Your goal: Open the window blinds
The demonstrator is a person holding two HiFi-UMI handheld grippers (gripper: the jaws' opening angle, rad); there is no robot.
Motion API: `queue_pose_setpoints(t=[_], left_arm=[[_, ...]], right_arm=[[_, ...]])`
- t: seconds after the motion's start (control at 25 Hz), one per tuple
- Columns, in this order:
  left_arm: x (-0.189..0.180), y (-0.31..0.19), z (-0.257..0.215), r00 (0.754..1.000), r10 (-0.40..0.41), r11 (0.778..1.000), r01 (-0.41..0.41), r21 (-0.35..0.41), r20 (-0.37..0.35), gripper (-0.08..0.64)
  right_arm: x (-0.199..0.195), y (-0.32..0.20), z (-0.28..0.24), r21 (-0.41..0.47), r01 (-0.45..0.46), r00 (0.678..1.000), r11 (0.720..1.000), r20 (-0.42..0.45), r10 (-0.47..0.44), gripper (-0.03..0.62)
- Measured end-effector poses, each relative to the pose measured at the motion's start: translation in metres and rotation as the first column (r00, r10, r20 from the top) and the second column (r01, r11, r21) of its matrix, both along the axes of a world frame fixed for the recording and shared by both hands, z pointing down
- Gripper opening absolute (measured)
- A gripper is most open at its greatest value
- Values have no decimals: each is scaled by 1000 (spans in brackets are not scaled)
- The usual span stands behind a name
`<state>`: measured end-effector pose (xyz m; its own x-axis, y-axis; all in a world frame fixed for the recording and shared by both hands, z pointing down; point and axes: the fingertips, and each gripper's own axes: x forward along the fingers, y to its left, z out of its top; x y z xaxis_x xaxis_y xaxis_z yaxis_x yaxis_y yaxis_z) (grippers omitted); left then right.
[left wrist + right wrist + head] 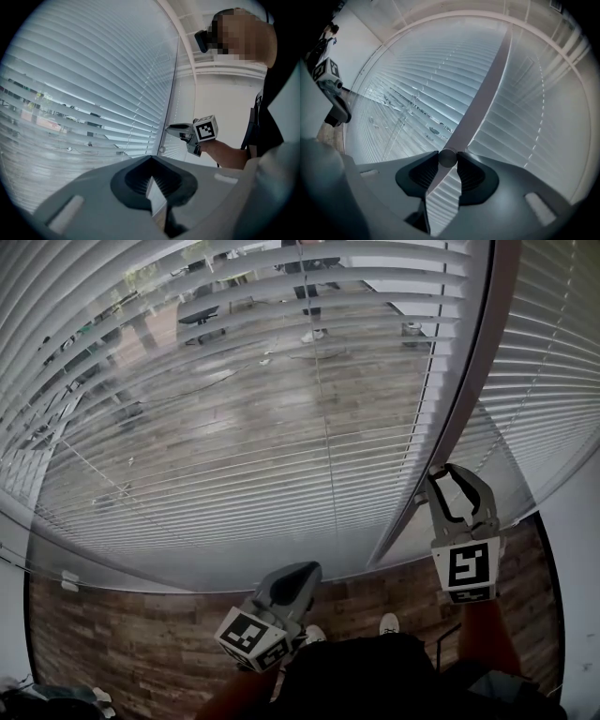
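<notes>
Presently the right tool is clamping the tilt wand that is hanging beside the blinds, which are sitting only partly turned open. The left tool is idling low, pinched together and empty. Careless twisting is risking the smooth rod slipping in the grip, or being dragged sideways and strained. No containers are showing.
</notes>
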<state>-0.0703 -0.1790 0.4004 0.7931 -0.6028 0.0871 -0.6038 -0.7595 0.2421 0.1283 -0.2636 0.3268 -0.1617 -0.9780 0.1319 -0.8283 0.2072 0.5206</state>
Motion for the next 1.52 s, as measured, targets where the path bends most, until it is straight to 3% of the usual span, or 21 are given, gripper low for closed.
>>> queue_pose_setpoints(t=[0.44,0.72,0.84,0.96,1.04,1.08,1.16,1.24,1.32,1.4,1.52], left_arm=[[1,-1,-1,1000,7,1000,-7,2,-1,0],[0,-2,0,1000,2,1000,-2,-3,12,0],[-1,-2,0,1000,-1,1000,1,-3,13,0],[-1,-3,0,1000,-3,1000,3,0,12,0],[-2,-4,1,1000,-3,1000,3,1,9,0],[-2,-4,1,1000,-3,1000,3,1,8,0],[-2,-4,2,1000,-2,1000,2,0,8,0],[-2,-3,2,1000,-1,1000,1,1,9,0],[-2,-4,2,1000,-1,1000,1,2,8,0],[-2,-4,1,1000,-2,1000,2,3,9,0],[-3,-5,1,1000,-1,1000,1,4,2,0]], right_arm=[[-1,0,1,17,-26,984,1000,-174,29,150],[-1,-1,2,21,-31,979,999,-200,34,152],[-4,-1,-1,42,-7,994,999,-110,11,155],[-4,1,-10,34,41,988,999,145,-45,165],[3,2,-11,12,58,938,998,341,-58,172],[7,2,-11,-2,66,891,998,451,-58,176],[11,1,-9,-31,92,762,995,646,-50,178],[13,0,-6,-53,127,630,990,776,-40,179],[12,-1,-3,-60,155,546,986,837,-35,179],[11,-2,-2,-61,165,530,984,847,-37,178],[9,-1,-1,-60,160,550,985,834,-39,175]])
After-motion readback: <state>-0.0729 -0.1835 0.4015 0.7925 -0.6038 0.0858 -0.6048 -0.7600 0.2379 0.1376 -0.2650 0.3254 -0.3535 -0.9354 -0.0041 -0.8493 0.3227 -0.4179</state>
